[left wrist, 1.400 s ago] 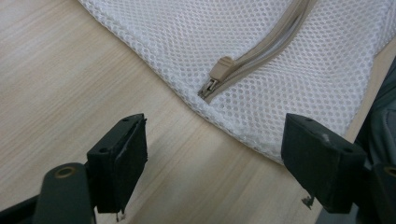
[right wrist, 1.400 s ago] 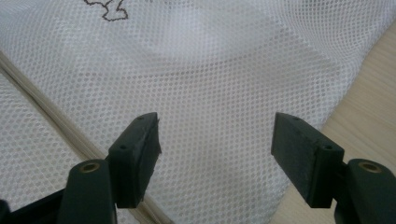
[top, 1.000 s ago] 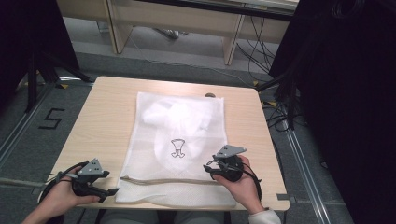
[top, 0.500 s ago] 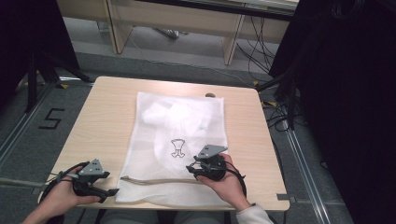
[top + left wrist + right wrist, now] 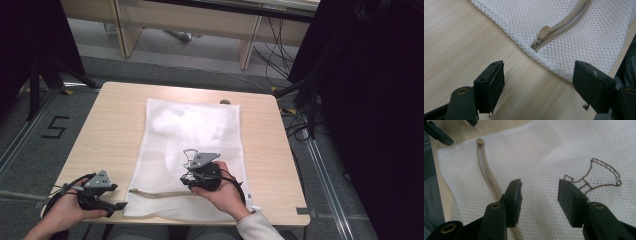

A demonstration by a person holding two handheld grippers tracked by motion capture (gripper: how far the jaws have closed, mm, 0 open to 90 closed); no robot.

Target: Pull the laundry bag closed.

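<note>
Tongs (image 5: 539, 195), closing, hover over white mesh bag (image 5: 554, 152).

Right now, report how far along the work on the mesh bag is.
Done: the mesh bag lies flat, its zipper shut to the slider. In hand: the right gripper, jaws closing, empty, hangs over the mesh. Left: the left gripper, open, hasn't gripped the slider.

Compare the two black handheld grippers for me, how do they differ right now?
The left gripper rests on bare wooden table beside the white mesh laundry bag; the right gripper is over the bag near its beige zipper. The left gripper's jaws stand wide, while the right gripper's jaws are narrower and have just been closing, pressing on nothing. Both have open jaws, hold nothing, and carry grey three-cornered plates.
</note>
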